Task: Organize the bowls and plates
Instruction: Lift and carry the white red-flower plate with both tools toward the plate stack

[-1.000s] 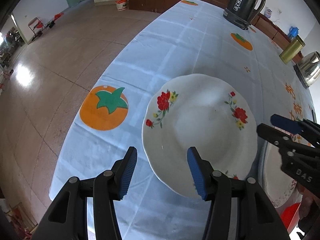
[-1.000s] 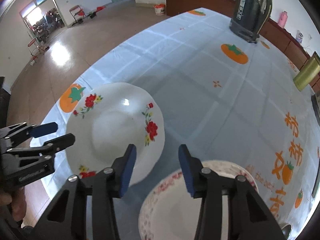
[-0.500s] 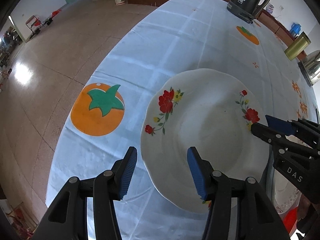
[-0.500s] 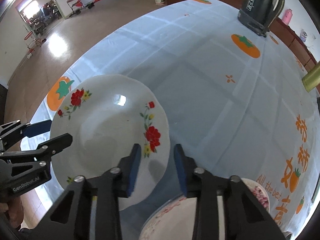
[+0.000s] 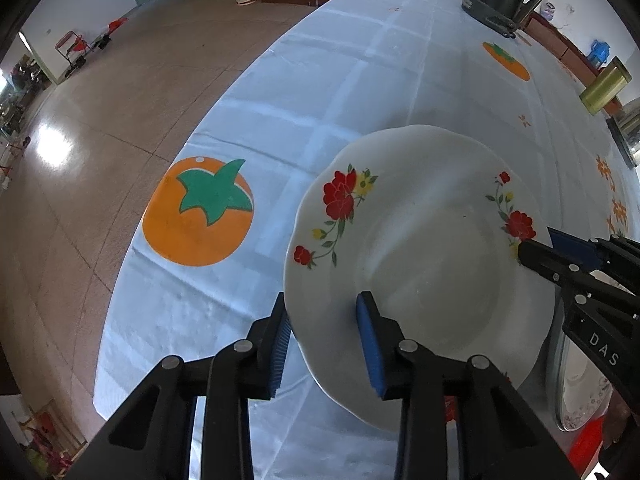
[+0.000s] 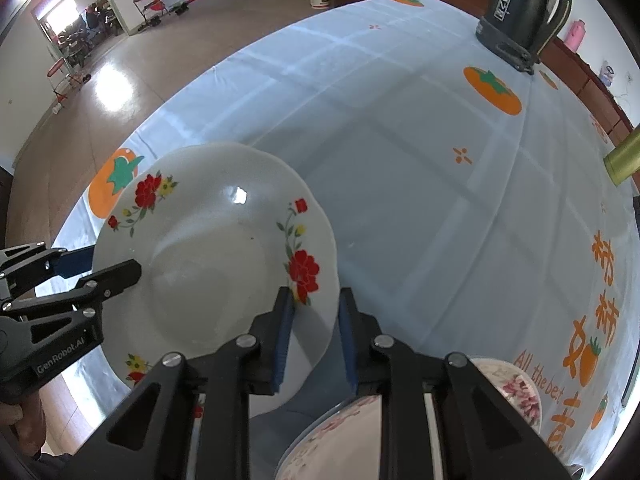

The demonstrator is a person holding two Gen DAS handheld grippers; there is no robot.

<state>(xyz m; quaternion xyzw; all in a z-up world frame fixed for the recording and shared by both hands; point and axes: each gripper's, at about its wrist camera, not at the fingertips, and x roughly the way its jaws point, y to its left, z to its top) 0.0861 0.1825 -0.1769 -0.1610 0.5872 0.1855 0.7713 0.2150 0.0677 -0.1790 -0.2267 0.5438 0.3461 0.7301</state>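
A white plate with red flowers (image 5: 420, 256) is held above the blue tablecloth between both grippers; it also shows in the right wrist view (image 6: 208, 264). My left gripper (image 5: 324, 340) is shut on the plate's near-left rim, one finger under and one on top. My right gripper (image 6: 314, 336) is shut on the plate's right rim. A second plate with a pink flowered rim (image 6: 516, 384) lies on the table under my right gripper, seen also in the left wrist view (image 5: 584, 400).
A dark kettle (image 6: 524, 12) stands at the table's far end. A gold tin (image 5: 604, 86) and a metal pot (image 5: 630, 120) are at the far right. The table's left edge (image 5: 132, 248) drops to the tiled floor.
Both grippers have closed in from open onto opposite rims of the flowered plate. The plate now appears lifted off the cloth.
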